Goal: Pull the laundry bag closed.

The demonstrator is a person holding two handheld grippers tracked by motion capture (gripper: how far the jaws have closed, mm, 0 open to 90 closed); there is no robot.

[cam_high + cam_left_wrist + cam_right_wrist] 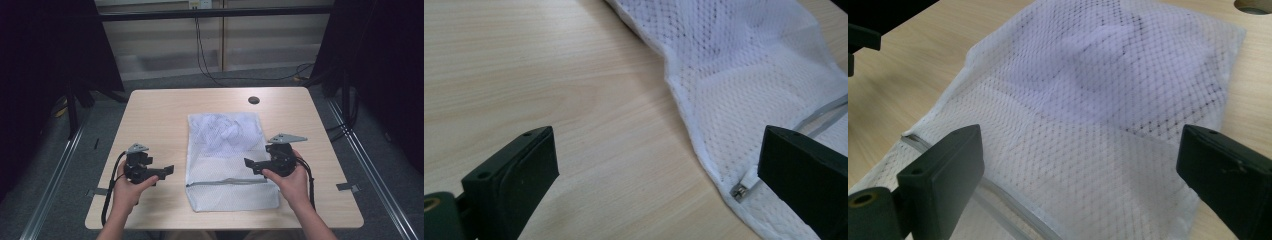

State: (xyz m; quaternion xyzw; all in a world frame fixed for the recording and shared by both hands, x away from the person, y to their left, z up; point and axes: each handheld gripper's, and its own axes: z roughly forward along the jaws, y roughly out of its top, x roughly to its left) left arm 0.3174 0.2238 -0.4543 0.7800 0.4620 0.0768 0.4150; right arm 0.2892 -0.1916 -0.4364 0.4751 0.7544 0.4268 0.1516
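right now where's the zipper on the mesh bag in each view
High view: the zipper runs as a grey line across the mesh bag near its front end, between the grippers.
Left gripper view: its metal pull lies at the bag's edge, lower right.
Right gripper view: it curves along the bottom left.
Shared landmark: the bag's edge on the table.

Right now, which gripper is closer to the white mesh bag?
Right. The right gripper has its jaws open over the mesh laundry bag's right edge. The left gripper waits open on bare table just off the bag's left edge.
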